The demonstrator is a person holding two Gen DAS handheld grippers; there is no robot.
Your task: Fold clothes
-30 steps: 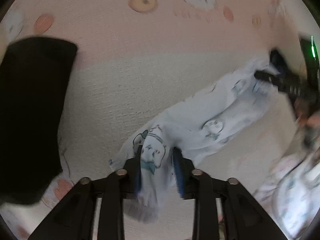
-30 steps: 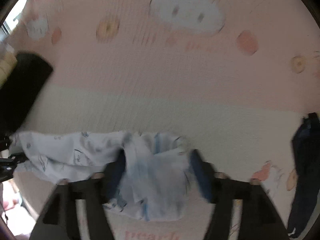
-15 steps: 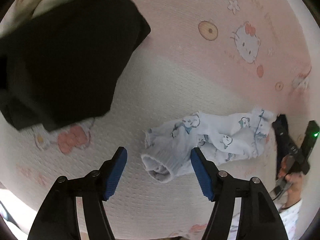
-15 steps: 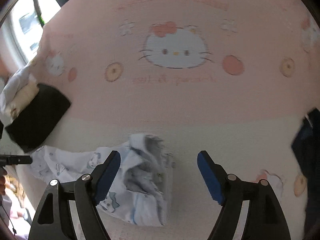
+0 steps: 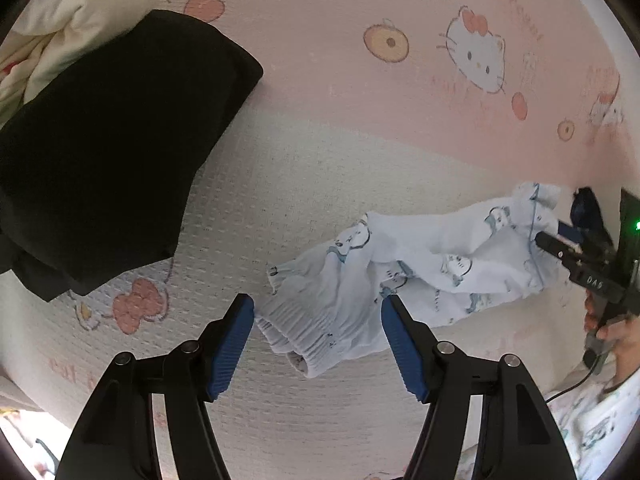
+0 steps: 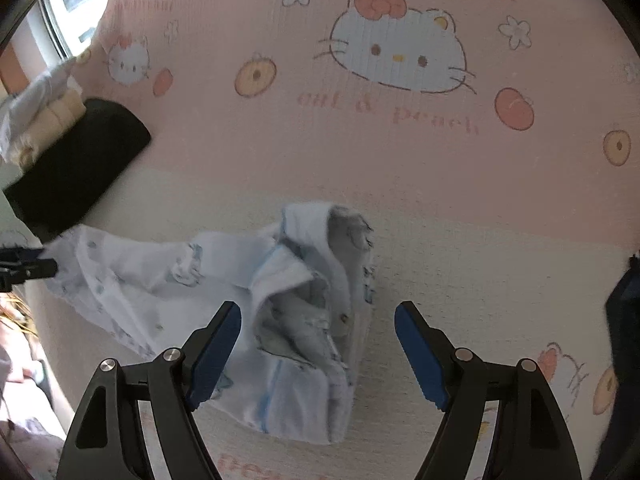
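The left hand-held gripper hangs over the bed with its blue pads spread apart, gripping nothing; its jaws have just been opening. Between the pads, but touching neither, lies the ribbed cuff end of a small white garment printed with little blue cartoon figures. The right hand-held gripper is also held wide, its pads clear of the cloth. The bunched, buttoned end of the same garment sits between them and a little toward the left pad.

The garment lies loose and crumpled on the sheet, stretched sideways between the two grippers, with one end beneath each. In the left wrist view the right gripper appears at the right edge, held by a hand, just beside the garment's far end.

The sheet is pink above and cream below, printed with cat faces, bows and round fruit. A folded black garment lies well apart to the left, with pale cream fabric beyond it. A dark navy item lies at the right edge of the right wrist view.
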